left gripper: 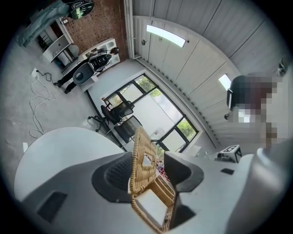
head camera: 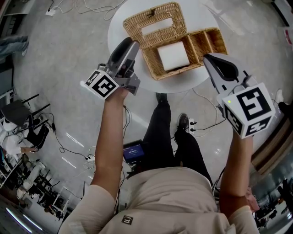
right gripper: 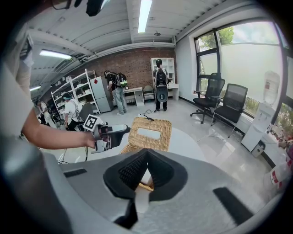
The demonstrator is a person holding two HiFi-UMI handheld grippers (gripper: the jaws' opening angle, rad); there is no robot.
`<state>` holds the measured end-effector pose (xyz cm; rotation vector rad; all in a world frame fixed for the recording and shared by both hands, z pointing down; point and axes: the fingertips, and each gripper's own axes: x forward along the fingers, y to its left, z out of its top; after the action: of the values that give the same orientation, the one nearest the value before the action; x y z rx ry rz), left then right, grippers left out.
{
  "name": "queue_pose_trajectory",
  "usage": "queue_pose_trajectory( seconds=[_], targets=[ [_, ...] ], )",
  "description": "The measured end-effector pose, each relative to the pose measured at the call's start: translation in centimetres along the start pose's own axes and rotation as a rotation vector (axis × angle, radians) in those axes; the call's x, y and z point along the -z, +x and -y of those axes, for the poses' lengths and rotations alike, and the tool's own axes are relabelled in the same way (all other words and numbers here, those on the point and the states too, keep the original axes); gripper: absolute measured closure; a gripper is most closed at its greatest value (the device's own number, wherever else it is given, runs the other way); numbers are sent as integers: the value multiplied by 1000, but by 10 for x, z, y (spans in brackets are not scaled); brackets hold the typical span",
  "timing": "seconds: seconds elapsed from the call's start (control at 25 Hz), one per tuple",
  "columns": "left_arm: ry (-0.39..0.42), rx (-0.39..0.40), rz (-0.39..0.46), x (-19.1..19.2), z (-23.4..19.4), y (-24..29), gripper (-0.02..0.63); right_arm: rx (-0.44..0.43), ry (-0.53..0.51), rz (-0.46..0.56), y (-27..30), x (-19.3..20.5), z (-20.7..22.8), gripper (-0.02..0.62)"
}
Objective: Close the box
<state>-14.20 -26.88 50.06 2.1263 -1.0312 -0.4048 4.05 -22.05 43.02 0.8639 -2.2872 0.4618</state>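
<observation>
A wicker tissue box [head camera: 201, 43] lies on the round white table [head camera: 119, 27] with white tissues [head camera: 173, 55] showing inside. Its slotted lid [head camera: 176, 13] stands swung back, open. My left gripper [head camera: 132, 45] is at the lid's left edge. In the left gripper view the lid [left gripper: 139, 151] stands edge-on between the jaws of that gripper [left gripper: 149, 157], which have been closing in; a gap still shows beside the right pad. My right gripper [head camera: 207, 57] hovers at the box's right end, shut and empty. Past the right gripper [right gripper: 146, 153] I see the lid [right gripper: 151, 144] and the left gripper [right gripper: 112, 132].
The table is small, and its edge runs close under both grippers. Below it are the person's legs [head camera: 160, 132], a screen on the floor [head camera: 132, 151] and cables [head camera: 201, 125]. Office chairs [right gripper: 224, 105] and shelves [right gripper: 80, 93] stand farther off.
</observation>
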Motion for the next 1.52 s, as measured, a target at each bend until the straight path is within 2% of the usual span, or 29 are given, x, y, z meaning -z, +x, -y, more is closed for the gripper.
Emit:
queue_pose_trajectory(
  seconds=[0.32,1.12,1.52],
  targets=[
    [125,49,-43,9,21,-6,394,7,4,-5,-1,6,2,601],
    [528,73,-214,44,62,-13,399,9,10,-24,-3,18,5,601],
    [647,71,-278,68,75,-26,401,18,3,-26,-12,21,-5,601]
  ],
)
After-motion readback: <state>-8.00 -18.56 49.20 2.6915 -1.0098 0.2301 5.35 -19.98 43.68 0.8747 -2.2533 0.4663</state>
